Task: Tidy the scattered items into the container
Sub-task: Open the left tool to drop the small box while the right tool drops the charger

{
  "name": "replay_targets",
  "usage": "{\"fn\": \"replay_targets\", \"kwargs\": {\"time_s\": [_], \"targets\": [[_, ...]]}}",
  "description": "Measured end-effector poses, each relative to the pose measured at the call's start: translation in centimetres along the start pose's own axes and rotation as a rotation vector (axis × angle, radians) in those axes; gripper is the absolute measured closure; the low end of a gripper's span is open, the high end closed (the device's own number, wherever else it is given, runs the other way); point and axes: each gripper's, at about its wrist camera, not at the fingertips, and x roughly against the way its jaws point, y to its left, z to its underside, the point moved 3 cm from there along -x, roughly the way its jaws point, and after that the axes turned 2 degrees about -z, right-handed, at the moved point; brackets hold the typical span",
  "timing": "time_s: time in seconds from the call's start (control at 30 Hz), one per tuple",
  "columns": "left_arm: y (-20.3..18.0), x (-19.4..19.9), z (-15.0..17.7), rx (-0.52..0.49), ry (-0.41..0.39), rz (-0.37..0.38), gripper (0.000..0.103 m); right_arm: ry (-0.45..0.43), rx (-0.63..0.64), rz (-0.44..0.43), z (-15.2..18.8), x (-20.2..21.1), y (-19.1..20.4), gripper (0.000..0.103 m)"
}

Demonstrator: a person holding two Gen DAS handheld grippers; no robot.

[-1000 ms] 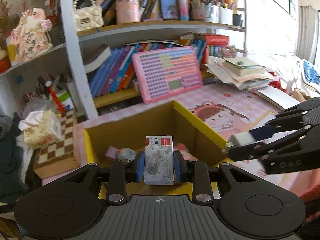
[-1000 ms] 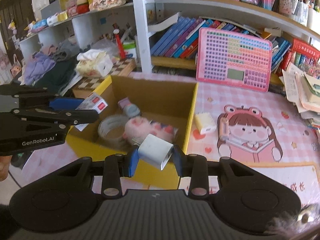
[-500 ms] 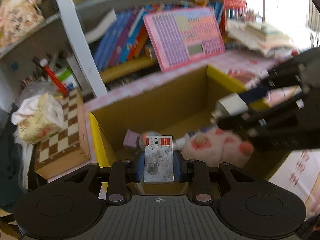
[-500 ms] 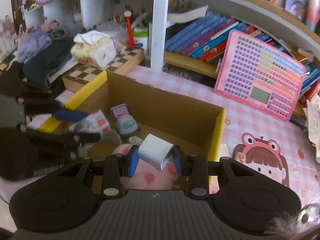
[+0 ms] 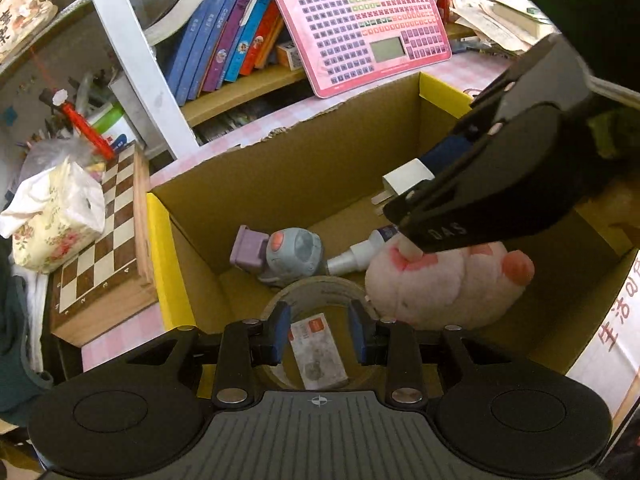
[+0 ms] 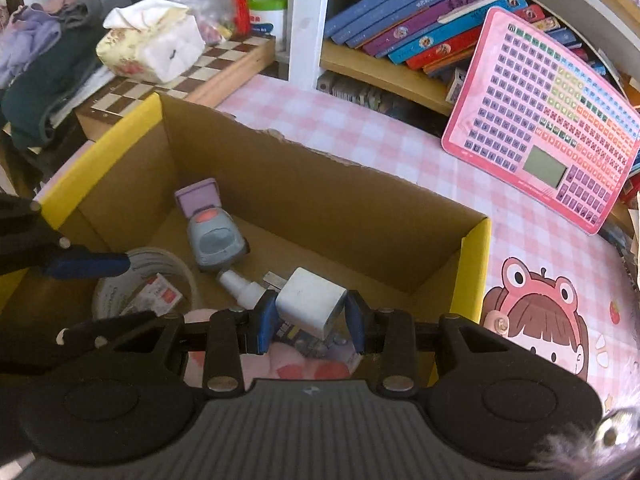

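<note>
An open cardboard box (image 5: 280,184) with yellow rims holds a pink plush (image 5: 440,284), a grey and purple toy (image 5: 280,256), a white spray bottle (image 5: 352,258) and a tape roll (image 5: 320,286). My left gripper (image 5: 318,336) hangs over the roll, its jaws opening. The small red-and-white card box (image 5: 320,356) lies loose inside the roll, clear of both pads. My right gripper (image 6: 310,318) is shut on a white charger plug (image 6: 310,304), held inside the box (image 6: 320,184) above the plush. The card box (image 6: 158,294) also shows in the right wrist view.
A chessboard (image 5: 100,248) with a floral tissue pack (image 5: 52,216) sits left of the box. A pink toy keyboard (image 5: 360,24) leans on a shelf of books (image 5: 224,48) behind it. A white shelf post (image 5: 136,56) rises at the back. Pink checked tablecloth (image 6: 520,248) lies right.
Both grippers came down into the box. The left jaws parted and the card box dropped into the tape roll. The right gripper still holds the charger, now low over the plush.
</note>
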Motion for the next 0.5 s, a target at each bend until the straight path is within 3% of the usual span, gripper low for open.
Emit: {"fn": "replay_targets", "kwargs": {"time_s": [0.03, 0.1, 0.17, 0.5], "targets": [[-0.1, 0.1, 0.0, 0.001, -0.006, 0.001, 0.064, 0.003, -0.005, -0.003, 0.0, -0.1, -0.1, 0.068], [-0.2, 0.5, -0.1, -0.002, -0.022, -0.008, 0.038, 0.003, -0.01, -0.007, 0.0, -0.2, -0.2, 0.067], [-0.4, 1.0, -0.1, -0.007, -0.048, -0.019, 0.029, -0.01, -0.02, -0.014, 0.0, 0.0, -0.4, 0.061], [0.5, 6.7, 0.3, 0.073, -0.196, -0.044, 0.022, -0.165, -0.084, -0.076, 1.0, 6.9, -1.1, 0.056]]}}
